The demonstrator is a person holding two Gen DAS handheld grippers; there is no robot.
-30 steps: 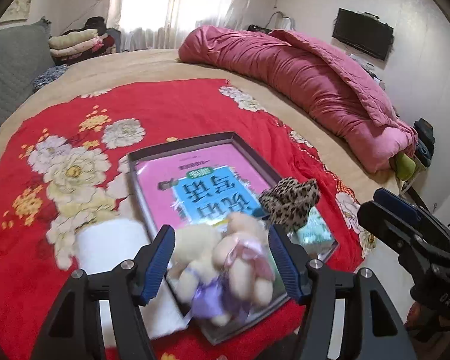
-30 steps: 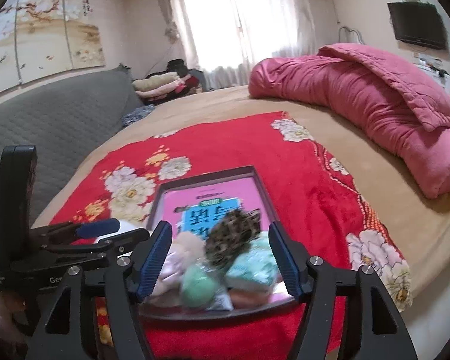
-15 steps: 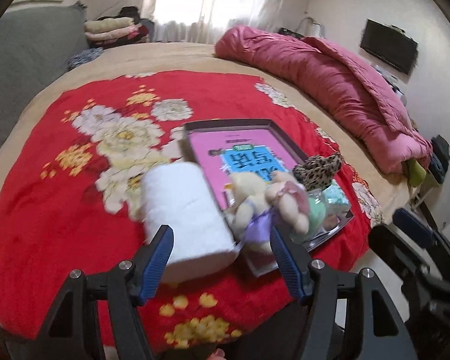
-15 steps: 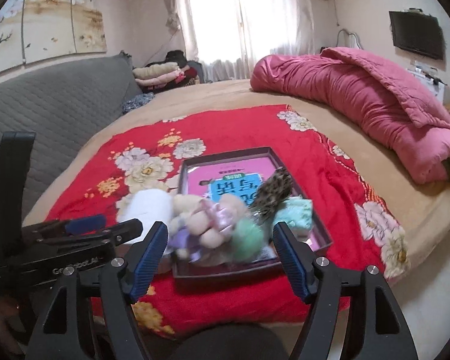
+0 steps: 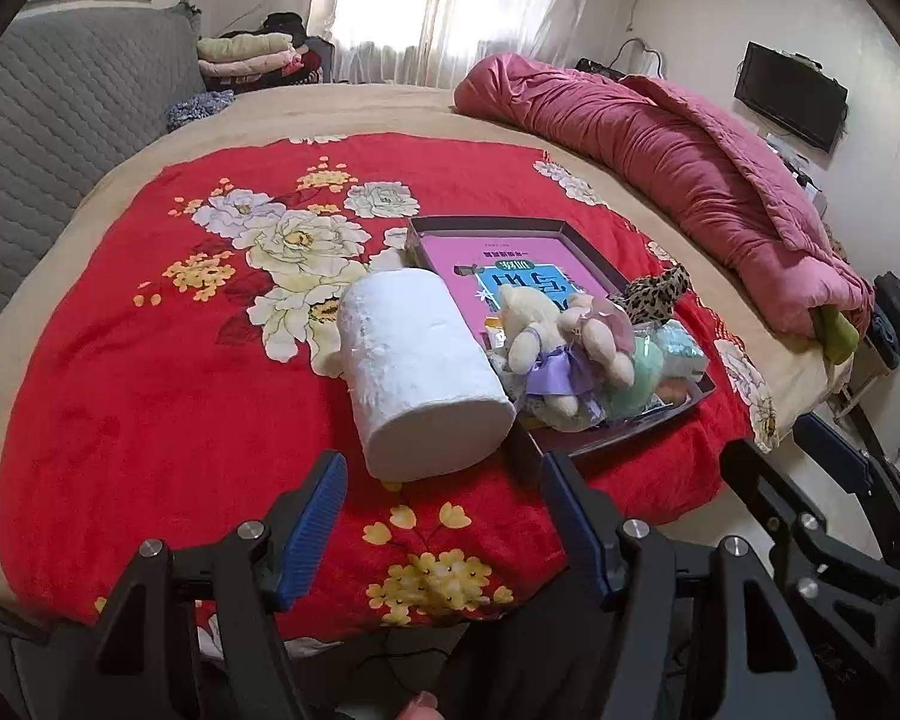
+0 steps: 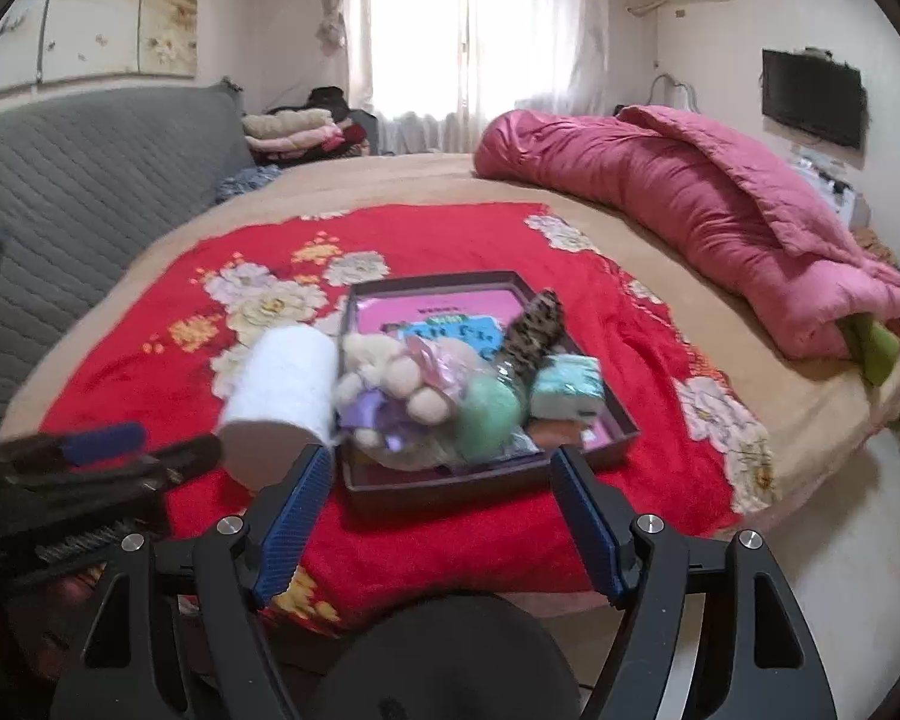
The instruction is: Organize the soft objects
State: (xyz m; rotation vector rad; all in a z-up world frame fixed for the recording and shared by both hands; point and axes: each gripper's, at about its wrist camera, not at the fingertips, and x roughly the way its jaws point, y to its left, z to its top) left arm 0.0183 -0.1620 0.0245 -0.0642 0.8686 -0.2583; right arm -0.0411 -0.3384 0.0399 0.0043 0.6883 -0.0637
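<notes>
A dark tray [image 5: 621, 444] [image 6: 450, 489] with a pink book in it lies on the red flowered blanket [image 5: 120, 372]. In its near end sit a cream plush toy with a purple bow [image 5: 546, 336] [image 6: 390, 381], a green soft ball [image 6: 486, 417], a leopard-print piece [image 5: 657, 294] [image 6: 534, 327] and a pale green pack [image 6: 570, 384]. A white rolled towel [image 5: 417, 366] [image 6: 282, 390] lies on the blanket left of the tray. My left gripper [image 5: 444, 522] is open and empty, short of the towel. My right gripper [image 6: 441, 516] is open and empty, short of the tray.
A rolled pink quilt [image 5: 678, 162] lies along the bed's right side. A grey padded headboard [image 5: 60, 120] is at the left, folded clothes [image 5: 252, 54] at the back. The bed's near edge [image 6: 810, 432] drops to the floor on the right.
Both grippers have pulled back and away from the tray; the toys now lie farther ahead. The left gripper has shifted left so the white towel is in front of it.
</notes>
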